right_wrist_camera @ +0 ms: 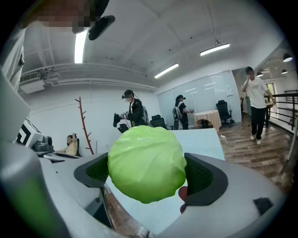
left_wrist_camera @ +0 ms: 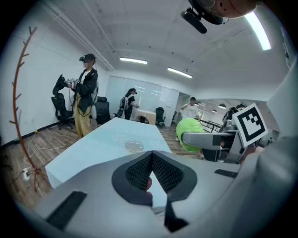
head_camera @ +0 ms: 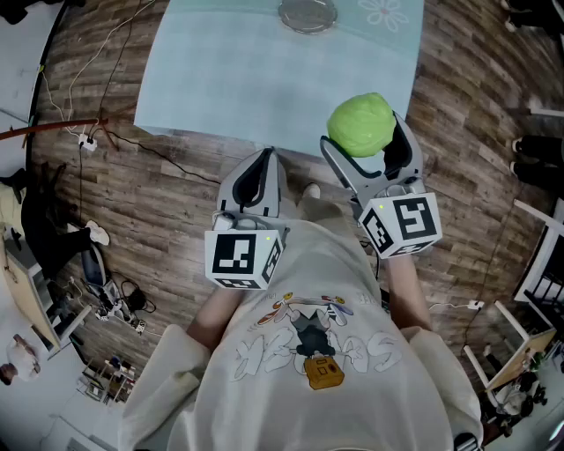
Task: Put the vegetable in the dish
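Green, round, leafy cabbage head is clamped between the right gripper's wide-set jaws, mid-right of head view, by the pale blue table's near edge. Left gripper: jaws together, empty. Shallow clear glass dish top centre, well apart. Step: carry. Next, probably: reach forward, lower, release.

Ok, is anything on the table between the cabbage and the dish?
Nothing visible: the table is bare between the cabbage, held in the right gripper, and the glass dish at its far end.
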Demonstrator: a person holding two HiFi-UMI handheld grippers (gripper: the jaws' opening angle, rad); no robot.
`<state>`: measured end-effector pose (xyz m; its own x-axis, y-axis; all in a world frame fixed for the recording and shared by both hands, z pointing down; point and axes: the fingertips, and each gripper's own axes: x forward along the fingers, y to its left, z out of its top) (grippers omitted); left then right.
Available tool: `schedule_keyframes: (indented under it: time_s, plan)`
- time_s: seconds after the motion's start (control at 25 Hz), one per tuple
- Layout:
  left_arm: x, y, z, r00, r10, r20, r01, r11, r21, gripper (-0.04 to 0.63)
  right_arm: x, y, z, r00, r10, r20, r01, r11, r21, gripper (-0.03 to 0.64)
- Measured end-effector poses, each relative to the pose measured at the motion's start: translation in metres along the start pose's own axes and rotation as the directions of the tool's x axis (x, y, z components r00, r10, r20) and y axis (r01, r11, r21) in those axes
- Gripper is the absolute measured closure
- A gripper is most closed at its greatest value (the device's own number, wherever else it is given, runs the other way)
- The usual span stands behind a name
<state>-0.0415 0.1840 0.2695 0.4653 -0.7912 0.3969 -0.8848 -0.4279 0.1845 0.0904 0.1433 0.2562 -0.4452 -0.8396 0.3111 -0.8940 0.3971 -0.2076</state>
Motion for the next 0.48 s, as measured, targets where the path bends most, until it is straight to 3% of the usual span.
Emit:
schedule_keyframes:
  time_s: [0.2,0.36,0.48]
  plan:
    - [-0.022,-0.043,-0.006,0.999,-0.049,0.005,0.049,0.998,0.049,0.589,-0.066,0.018,-0.022,1.0,-0.002,0.003,0.002,0.999,0.04,0.12]
    - [-0.037,-0.047,-0.003,0.997,-0.079,0.014,0.078,0.994,0.072,0.589,-0.094,0.034,-0.026,0.999,-0.039,0.016,0.038,0.998,0.052,0.12]
    - [-0.051,-0.05,-0.001,0.995,-0.09,0.032,0.088,0.993,0.078,0.589,-0.112,0.041,-0.025,0.998,-0.048,0.042,0.043,0.992,0.121,0.12]
